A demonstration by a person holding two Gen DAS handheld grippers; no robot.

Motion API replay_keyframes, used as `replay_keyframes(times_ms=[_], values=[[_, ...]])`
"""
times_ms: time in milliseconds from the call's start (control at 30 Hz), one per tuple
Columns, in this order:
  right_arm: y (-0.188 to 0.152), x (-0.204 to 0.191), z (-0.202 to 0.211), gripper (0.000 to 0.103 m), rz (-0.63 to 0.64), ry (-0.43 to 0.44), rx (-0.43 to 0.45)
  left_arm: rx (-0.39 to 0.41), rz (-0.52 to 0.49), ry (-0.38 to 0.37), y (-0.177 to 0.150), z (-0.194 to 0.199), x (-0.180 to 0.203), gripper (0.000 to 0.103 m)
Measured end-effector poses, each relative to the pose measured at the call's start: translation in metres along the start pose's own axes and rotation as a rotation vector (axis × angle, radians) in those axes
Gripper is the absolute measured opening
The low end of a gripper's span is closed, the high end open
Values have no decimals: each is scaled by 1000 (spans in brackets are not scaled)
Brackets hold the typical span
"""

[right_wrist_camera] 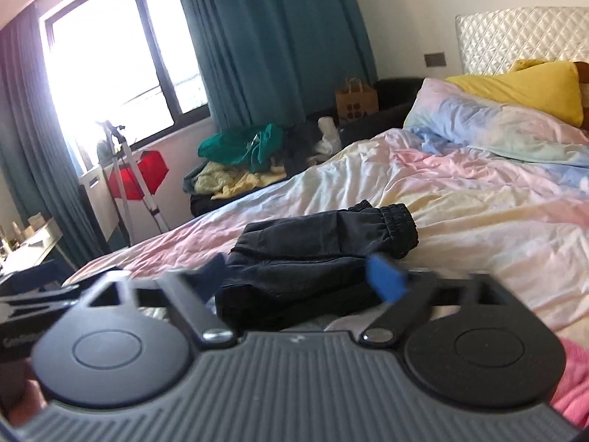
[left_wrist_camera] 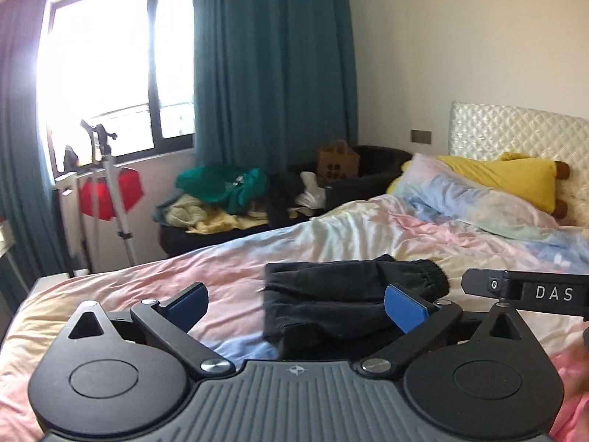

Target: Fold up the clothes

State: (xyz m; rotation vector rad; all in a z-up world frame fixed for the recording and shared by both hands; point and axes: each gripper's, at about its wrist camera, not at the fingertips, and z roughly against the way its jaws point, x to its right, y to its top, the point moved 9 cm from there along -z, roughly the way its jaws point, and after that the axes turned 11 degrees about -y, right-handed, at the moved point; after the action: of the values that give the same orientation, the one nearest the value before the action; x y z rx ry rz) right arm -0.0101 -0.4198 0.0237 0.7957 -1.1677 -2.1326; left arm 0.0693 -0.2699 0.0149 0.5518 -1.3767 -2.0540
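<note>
A black pair of trousers (left_wrist_camera: 342, 294) lies folded into a compact bundle on the pastel bed cover (left_wrist_camera: 368, 232); its elastic cuffs point toward the pillows. It also shows in the right wrist view (right_wrist_camera: 316, 254). My left gripper (left_wrist_camera: 296, 304) is open and empty, its blue pads wide apart just in front of the bundle's near edge. My right gripper (right_wrist_camera: 300, 276) is open and empty too, jaws spread on either side of the bundle's near end. Part of the right gripper's body (left_wrist_camera: 530, 293) shows at the right in the left wrist view.
A pastel pillow (left_wrist_camera: 478, 199) and a yellow cushion (left_wrist_camera: 515, 180) lie at the headboard. Beyond the bed, a dark sofa holds a pile of clothes (left_wrist_camera: 224, 199) and a paper bag (left_wrist_camera: 338, 162). A tripod (left_wrist_camera: 110, 191) stands by the window. A pink cloth (right_wrist_camera: 574, 386) lies near right.
</note>
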Motion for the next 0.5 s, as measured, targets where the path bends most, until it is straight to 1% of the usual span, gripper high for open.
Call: replay_keyframes(times_ms=[33, 100, 167, 233, 400, 500], values=[[-6, -3, 3, 103, 14, -16, 4, 1, 22, -8, -5, 6, -2, 103], [-15, -9, 7, 103, 46, -49, 30, 5, 59, -18, -14, 17, -8, 103], [-19, -19, 14, 103, 69, -51, 84, 13, 67, 2, -20, 25, -16, 103], [-25, -30, 19, 103, 86, -30, 110, 21, 79, 20, -26, 32, -25, 103], [-43, -57, 17, 103, 159, 12, 113, 20, 89, 22, -38, 37, -44, 103], [-53, -68, 8, 103, 170, 21, 105, 14, 93, 38, -48, 34, -54, 103]])
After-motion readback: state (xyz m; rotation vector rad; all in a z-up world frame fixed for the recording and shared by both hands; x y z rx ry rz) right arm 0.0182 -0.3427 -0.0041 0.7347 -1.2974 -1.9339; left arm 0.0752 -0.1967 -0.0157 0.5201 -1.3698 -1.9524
